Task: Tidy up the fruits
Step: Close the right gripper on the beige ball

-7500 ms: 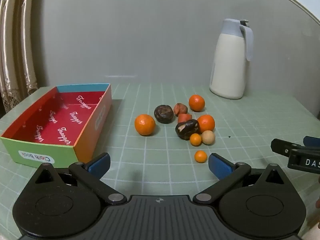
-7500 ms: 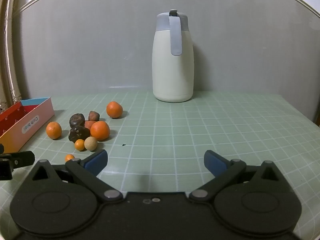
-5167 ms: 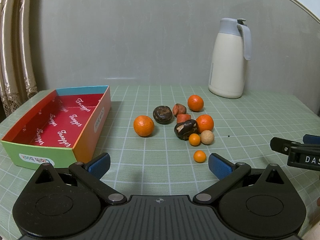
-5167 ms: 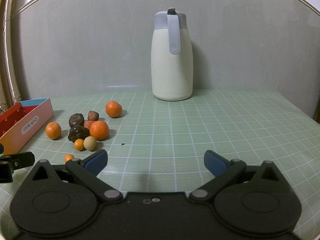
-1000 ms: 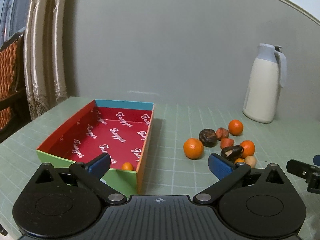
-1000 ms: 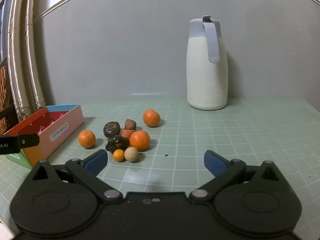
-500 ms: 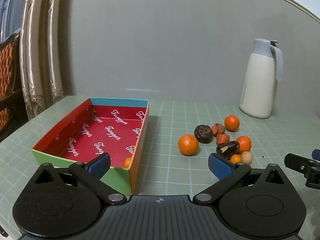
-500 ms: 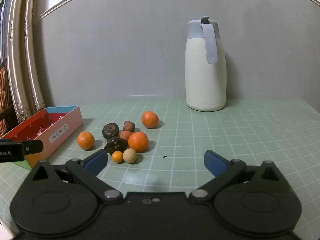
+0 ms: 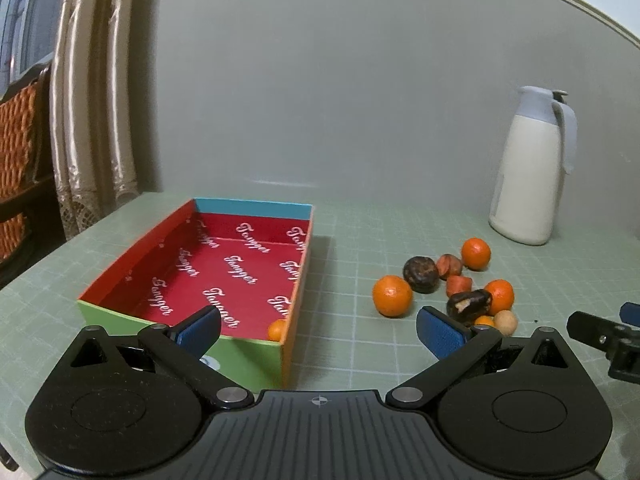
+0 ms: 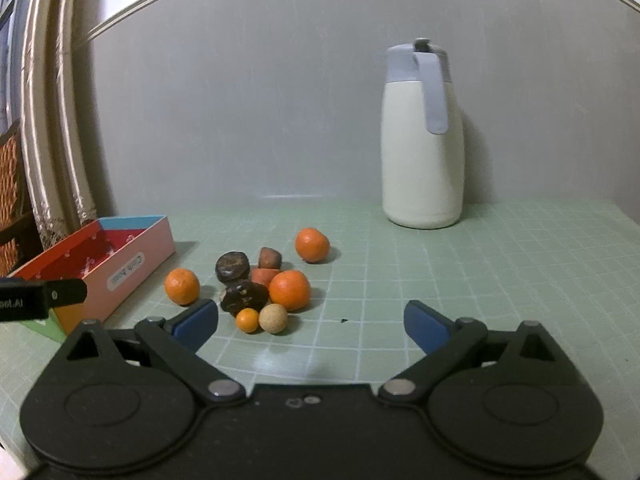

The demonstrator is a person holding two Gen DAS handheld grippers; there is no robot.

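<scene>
One small orange (image 9: 277, 330) lies in the box (image 9: 192, 224), between the open left tool's (image 9: 318, 330) fingers.

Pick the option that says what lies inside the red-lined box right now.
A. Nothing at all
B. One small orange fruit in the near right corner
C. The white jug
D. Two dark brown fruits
B: the left wrist view shows a single small orange fruit against the near right corner of the box, while the other fruits lie out on the green mat.
</scene>
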